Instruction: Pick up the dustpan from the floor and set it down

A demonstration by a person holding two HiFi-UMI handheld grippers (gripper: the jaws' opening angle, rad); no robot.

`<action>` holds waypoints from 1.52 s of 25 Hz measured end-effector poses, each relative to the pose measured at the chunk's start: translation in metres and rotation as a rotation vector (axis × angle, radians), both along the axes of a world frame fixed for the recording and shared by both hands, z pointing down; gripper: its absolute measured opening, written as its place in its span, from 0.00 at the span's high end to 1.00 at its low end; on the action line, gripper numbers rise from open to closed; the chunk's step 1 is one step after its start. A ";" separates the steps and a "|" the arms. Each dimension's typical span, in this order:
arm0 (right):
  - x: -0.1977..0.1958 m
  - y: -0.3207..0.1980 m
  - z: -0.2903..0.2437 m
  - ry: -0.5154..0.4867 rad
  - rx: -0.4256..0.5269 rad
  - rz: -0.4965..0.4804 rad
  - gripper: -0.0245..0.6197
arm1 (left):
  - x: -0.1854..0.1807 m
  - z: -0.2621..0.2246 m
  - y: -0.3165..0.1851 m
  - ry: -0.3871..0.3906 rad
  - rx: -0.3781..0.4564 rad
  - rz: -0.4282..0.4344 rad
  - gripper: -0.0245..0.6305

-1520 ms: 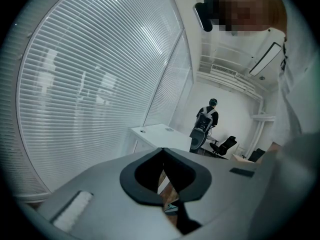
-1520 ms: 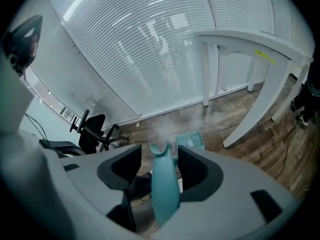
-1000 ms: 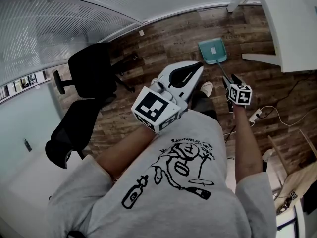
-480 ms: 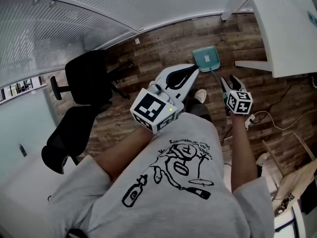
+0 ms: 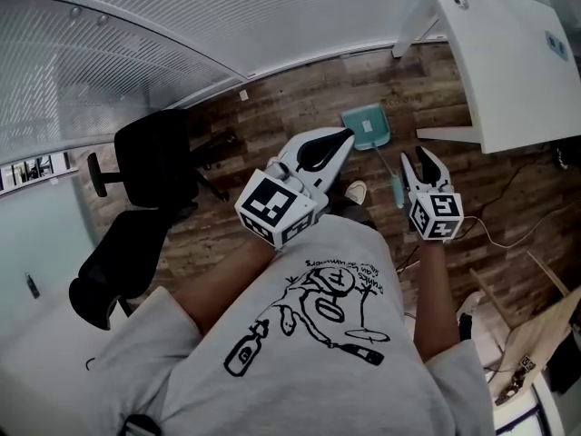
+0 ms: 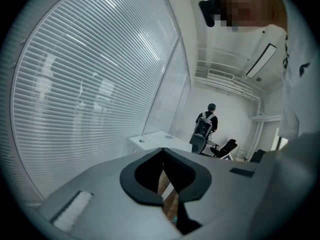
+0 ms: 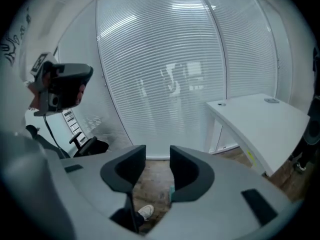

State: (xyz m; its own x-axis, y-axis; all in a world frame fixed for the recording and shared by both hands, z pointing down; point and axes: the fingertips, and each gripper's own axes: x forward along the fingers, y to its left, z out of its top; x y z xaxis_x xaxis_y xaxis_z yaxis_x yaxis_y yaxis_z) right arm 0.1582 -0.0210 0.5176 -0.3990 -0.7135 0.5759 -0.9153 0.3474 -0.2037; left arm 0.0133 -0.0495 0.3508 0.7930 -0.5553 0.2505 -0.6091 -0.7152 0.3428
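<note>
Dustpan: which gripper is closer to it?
Right. The right gripper is beside the dustpan handle; its jaws just closed a little, nothing between them. The left gripper is raised left of the pan.

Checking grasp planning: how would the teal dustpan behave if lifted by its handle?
The dustpan looks like plastic, so probably light and stiff. Its long thin handle puts the weight far from any grip, so it may swing or tip.
</note>
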 end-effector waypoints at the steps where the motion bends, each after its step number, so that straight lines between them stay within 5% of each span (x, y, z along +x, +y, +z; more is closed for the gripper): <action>1: -0.001 -0.001 -0.011 -0.004 0.017 -0.001 0.74 | 0.000 -0.001 0.000 0.001 0.003 0.001 0.96; 23: -0.026 -0.016 -0.212 0.016 0.329 -0.035 0.90 | 0.005 -0.050 -0.008 0.018 0.098 0.023 0.96; 38: -0.036 -0.001 -0.291 0.031 0.462 -0.005 0.93 | -0.001 -0.092 -0.008 0.082 0.162 0.004 0.96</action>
